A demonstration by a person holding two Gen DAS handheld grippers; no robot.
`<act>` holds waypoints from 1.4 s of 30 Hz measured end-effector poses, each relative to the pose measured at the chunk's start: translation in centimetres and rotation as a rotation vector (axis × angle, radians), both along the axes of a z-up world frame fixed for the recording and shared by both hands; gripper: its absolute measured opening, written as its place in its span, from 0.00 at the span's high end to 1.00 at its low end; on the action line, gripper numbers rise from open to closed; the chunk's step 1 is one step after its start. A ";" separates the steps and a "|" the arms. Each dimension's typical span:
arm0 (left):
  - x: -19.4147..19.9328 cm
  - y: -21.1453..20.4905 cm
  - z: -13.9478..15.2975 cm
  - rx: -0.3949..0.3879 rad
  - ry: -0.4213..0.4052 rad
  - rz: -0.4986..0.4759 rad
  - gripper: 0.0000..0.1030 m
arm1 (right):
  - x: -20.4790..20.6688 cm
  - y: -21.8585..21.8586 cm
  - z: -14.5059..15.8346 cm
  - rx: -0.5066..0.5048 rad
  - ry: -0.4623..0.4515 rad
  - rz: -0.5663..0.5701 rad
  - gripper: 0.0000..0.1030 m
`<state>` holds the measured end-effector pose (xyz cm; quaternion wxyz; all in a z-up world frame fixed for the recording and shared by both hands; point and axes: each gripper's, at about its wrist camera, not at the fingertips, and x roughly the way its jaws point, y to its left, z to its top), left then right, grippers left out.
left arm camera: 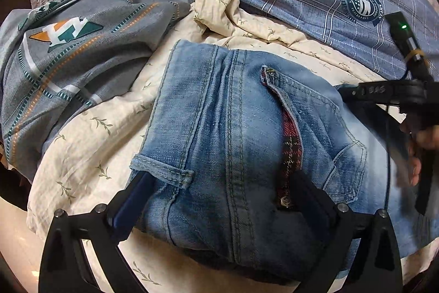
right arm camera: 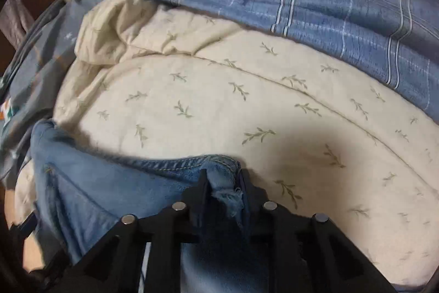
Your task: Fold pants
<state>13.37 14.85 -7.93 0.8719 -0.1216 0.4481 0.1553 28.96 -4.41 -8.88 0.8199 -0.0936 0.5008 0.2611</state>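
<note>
Jeans lie partly folded on the cream bedsheet, right gripper pinching a frayed hem (likely to carry it over), left gripper spread wide astride the waistband, gripping nothing.

The left claw is pointing steeply downward with its fingers spread wide, straddling the jeans without pinching them. The right claw is angling down too, its fingers drawn in and clamping a frayed denim hem. A hand is gripping the right tool.
</note>
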 end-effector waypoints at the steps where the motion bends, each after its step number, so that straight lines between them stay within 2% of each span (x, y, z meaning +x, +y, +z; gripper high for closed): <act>1: 0.0 0.1 0.0 -0.003 -0.002 -0.001 0.02 | 0.1 -0.4 0.1 0.027 0.024 -0.014 0.74; 3: -0.2 0.0 0.0 -0.003 -0.004 0.002 0.02 | 0.2 -2.2 1.3 0.097 0.077 -0.063 0.68; 4: -0.2 -0.1 0.0 0.002 -0.004 0.005 0.02 | -0.2 -3.2 2.3 0.129 0.065 -0.091 0.64; 6: -0.1 -0.1 0.1 0.005 -0.003 0.010 0.01 | -1.6 -5.3 4.3 0.191 0.025 -0.123 0.40; 7: -0.1 -0.2 0.1 0.005 -0.003 0.012 0.02 | -2.4 -6.4 5.1 0.226 0.018 -0.135 0.37; 10: -0.1 -0.2 0.1 0.009 -0.006 0.013 0.01 | -5.5 -9.4 5.6 0.349 0.066 -0.151 0.36; 11: -0.1 -0.2 0.1 0.011 -0.007 0.013 0.02 | -6.4 -10.9 4.6 0.410 0.126 -0.150 0.36; 13: -0.1 -0.3 0.1 0.017 -0.010 0.015 0.01 | -6.4 -13.7 2.0 0.418 0.204 -0.212 0.36; 14: -0.1 -0.3 0.1 0.019 -0.010 0.014 0.01 | -6.2 -15.4 0.6 0.376 0.216 -0.275 0.36; 15: -0.1 -0.4 0.1 0.023 -0.011 0.016 0.01 | -5.8 -17.8 -0.9 0.388 0.236 -0.348 0.53; 16: -0.1 -0.4 0.1 0.028 -0.014 0.017 0.01 | -5.8 -20.0 -1.5 0.500 0.272 -0.407 0.62; 17: -0.2 -0.5 0.1 0.030 -0.016 0.021 0.01 | -6.1 -21.7 -1.6 0.566 0.327 -0.469 0.60; 18: -0.2 -0.5 0.1 0.031 -0.017 0.023 0.01 | -6.5 -22.4 -0.8 0.582 0.323 -0.469 0.51; 20: -0.1 -0.6 0.1 0.039 -0.016 0.029 0.01 | -7.7 -23.7 1.9 0.580 0.197 -0.410 0.42; 21: -0.1 -0.6 0.1 0.043 -0.016 0.032 0.01 | -7.8 -24.7 2.3 0.564 0.155 -0.427 0.37; 22: -0.1 -0.7 0.1 0.048 -0.016 0.034 0.01 | -7.5 -26.3 2.2 0.531 0.122 -0.476 0.33; 23: -0.1 -0.7 0.1 0.050 -0.017 0.034 0.00 | -6.5 -29.2 0.5 0.448 0.138 -0.600 0.30; 24: -0.1 -0.7 0.1 0.052 -0.019 0.036 0.00 | -6.0 -31.1 -0.7 0.472 0.170 -0.662 0.50; 25: -0.1 -0.7 0.1 0.052 -0.022 0.036 0.00 | -6.1 -33.1 -1.2 0.575 0.193 -0.717 0.60; 26: -0.2 -0.7 0.1 0.051 -0.027 0.037 0.00 | -6.6 -34.2 -1.0 0.654 0.224 -0.739 0.56; 27: -0.2 -0.7 0.0 0.052 -0.029 0.038 0.00 | -7.1 -34.5 0.0 0.683 0.207 -0.710 0.43; 28: -0.2 -0.8 0.0 0.057 -0.031 0.040 0.00 | -7.8 -34.6 1.3 0.694 0.152 -0.675 0.40; 29: -0.2 -0.8 0.0 0.062 -0.033 0.043 0.00 | -8.6 -35.0 2.5 0.683 0.079 -0.657 0.35; 30: -0.2 -0.9 0.0 0.065 -0.035 0.046 0.00 | -9.0 -35.6 2.8 0.639 0.024 -0.677 0.25; 31: -0.2 -1.0 0.0 0.069 -0.037 0.046 0.00 | -8.5 -36.4 1.6 0.564 0.036 -0.726 0.23; 32: -0.2 -1.0 0.0 0.073 -0.039 0.047 0.00 | -7.5 -37.4 -0.2 0.529 0.111 -0.749 0.27; 33: -0.3 -1.0 0.1 0.072 -0.043 0.047 0.00 | -7.3 -38.0 -0.9 0.565 0.120 -0.751 0.33; 35: -0.4 -0.6 0.5 0.045 -0.047 0.044 0.00 | -8.0 -38.0 1.2 0.602 0.087 -0.735 0.33; 38: -1.6 -0.4 2.4 0.032 -0.085 0.092 0.00 | -10.9 -38.0 4.7 0.669 -0.033 -0.672 0.30; 40: -3.2 -1.5 4.6 0.032 -0.158 0.104 0.00 | -13.4 -39.1 5.1 0.728 -0.019 -0.675 0.29; 42: -3.9 -3.4 6.2 0.015 -0.208 0.057 0.00 | -16.4 -40.5 4.2 0.755 0.013 -0.706 0.29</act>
